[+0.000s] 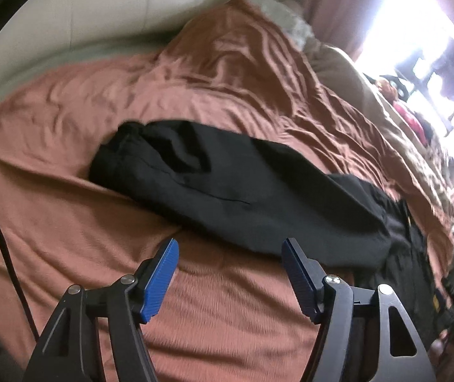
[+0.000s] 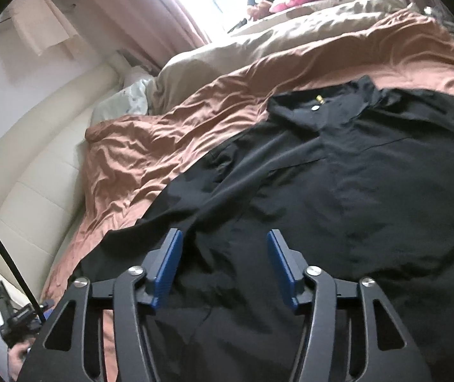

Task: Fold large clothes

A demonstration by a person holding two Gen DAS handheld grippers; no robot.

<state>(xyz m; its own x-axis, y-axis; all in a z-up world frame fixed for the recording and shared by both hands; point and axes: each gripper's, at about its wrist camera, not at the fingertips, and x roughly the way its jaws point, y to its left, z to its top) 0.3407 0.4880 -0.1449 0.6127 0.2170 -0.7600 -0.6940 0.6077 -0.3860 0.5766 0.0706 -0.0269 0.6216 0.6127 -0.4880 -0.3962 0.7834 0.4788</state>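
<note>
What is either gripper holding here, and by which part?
Nothing. The left gripper and right gripper are both open above the black shirt, pads clear of the fabric.

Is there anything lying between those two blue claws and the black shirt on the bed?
Nothing visible. The left gripper hangs open over the brown bedspread, with the black shirt just ahead and only bare cover between. The right gripper is open directly above the shirt, nothing between its fingers.
</note>
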